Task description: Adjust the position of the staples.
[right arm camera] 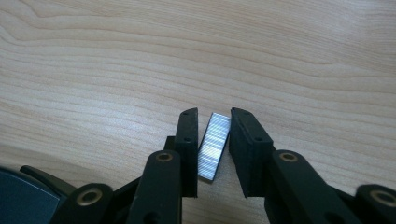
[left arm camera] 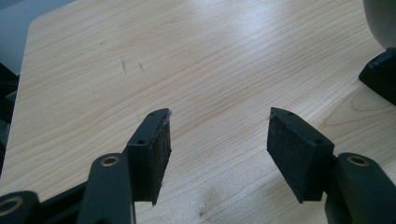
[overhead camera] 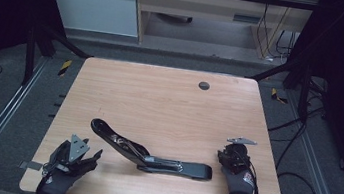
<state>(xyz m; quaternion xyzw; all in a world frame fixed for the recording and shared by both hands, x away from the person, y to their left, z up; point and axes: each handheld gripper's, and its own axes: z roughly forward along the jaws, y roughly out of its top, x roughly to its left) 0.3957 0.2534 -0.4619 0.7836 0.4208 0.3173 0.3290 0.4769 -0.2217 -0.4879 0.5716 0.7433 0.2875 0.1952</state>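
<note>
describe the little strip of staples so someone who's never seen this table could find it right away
Start at the wooden table, near its right front edge, where the right claw points down. Between its black pads lies the strip of staples, small, silvery and ribbed, unlike the big black stapler opened out beside it.

So the thing being handled is a little strip of staples (right arm camera: 214, 145), shiny silver with fine ridges across it, lying flat on the wooden table (overhead camera: 169, 101) and angled a bit in the right gripper view, close to the table's right edge, toward the near right corner. The black stapler (overhead camera: 150, 153) is swung wide open, its long base flat near the table's front edge and its top arm angled up toward the left.
</note>
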